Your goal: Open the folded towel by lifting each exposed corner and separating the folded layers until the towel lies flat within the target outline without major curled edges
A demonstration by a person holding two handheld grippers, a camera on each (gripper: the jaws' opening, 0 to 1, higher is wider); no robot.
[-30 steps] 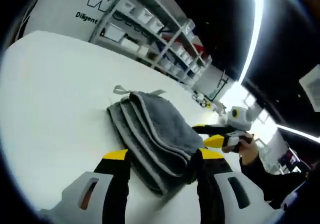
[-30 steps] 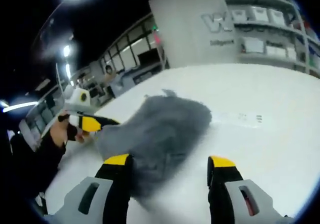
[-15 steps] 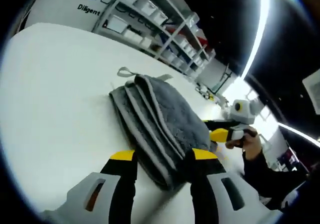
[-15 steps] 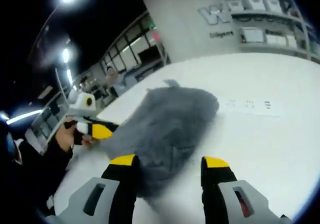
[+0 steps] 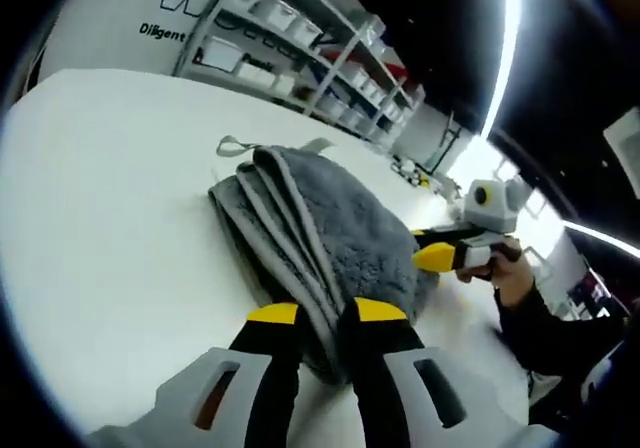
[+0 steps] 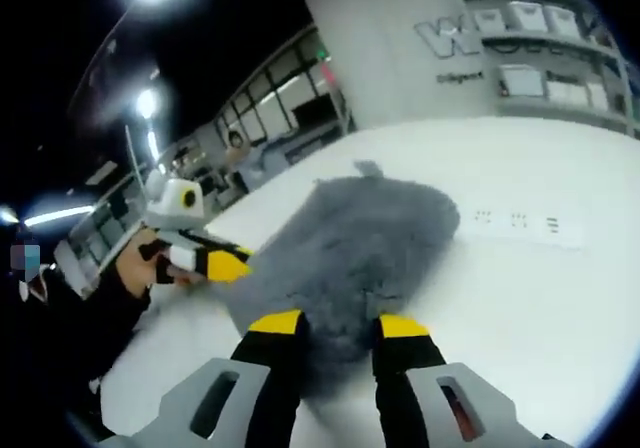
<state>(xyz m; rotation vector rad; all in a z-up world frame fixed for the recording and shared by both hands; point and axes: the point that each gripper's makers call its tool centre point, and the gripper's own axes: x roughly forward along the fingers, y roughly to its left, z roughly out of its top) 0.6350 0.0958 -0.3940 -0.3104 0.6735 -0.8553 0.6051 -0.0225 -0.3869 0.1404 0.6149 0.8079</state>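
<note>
The towel [image 5: 330,233] is grey and folded in layers, and it lies on the white table [image 5: 110,228]. In the left gripper view, the left gripper [image 5: 325,314] at 6 o'clock is clenched on the near corner of the towel. In the right gripper view, the right gripper [image 6: 340,323] pinches another edge of the towel [image 6: 350,248]. Farther, at 1 o'clock in the left gripper view, shelves [image 5: 300,48] with white bins stand behind the table.

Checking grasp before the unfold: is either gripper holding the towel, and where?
Both: left gripper pinches the towel's near folded edge; right gripper pinches its near end.
</note>
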